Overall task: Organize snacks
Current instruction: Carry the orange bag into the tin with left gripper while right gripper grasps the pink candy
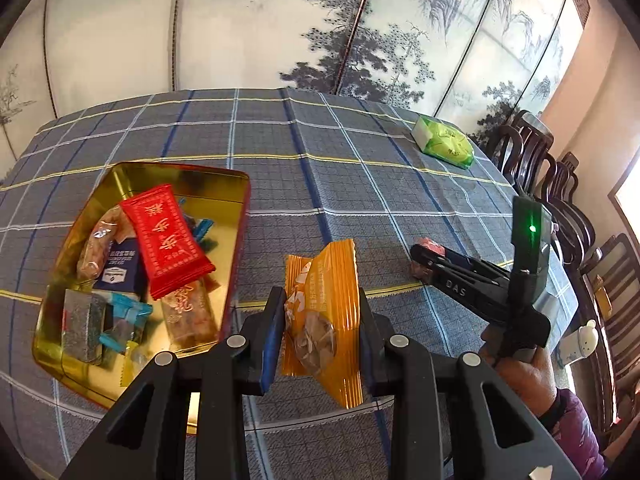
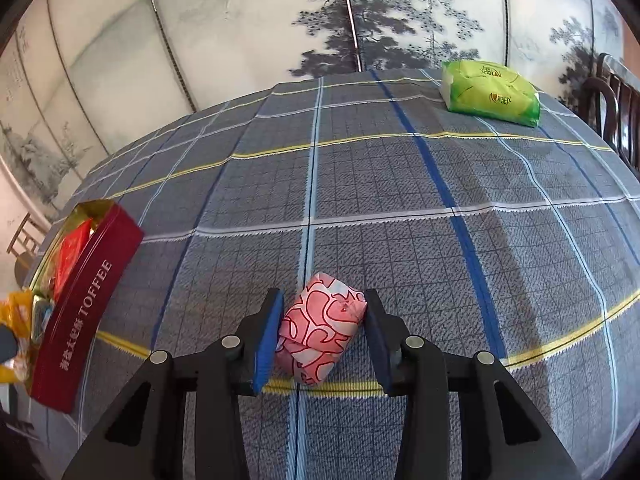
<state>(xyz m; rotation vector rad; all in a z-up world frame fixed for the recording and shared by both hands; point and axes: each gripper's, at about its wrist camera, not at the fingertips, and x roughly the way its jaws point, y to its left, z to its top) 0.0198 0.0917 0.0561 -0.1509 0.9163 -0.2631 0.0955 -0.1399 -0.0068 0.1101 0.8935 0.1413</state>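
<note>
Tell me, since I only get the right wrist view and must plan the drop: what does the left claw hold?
Observer: The left claw is shut on an orange packet, right of the tin.
Operator: Room in the tin for my candy? I see only its side.
Observer: Yes, I think so. A red packet tops the pile, but gold floor shows at the far end.

A checked-cloth table (image 2: 400,208) carries a toffee tin (image 2: 86,308), a pink-wrapped snack (image 2: 320,334) and a green tissue pack (image 2: 490,92).
</note>
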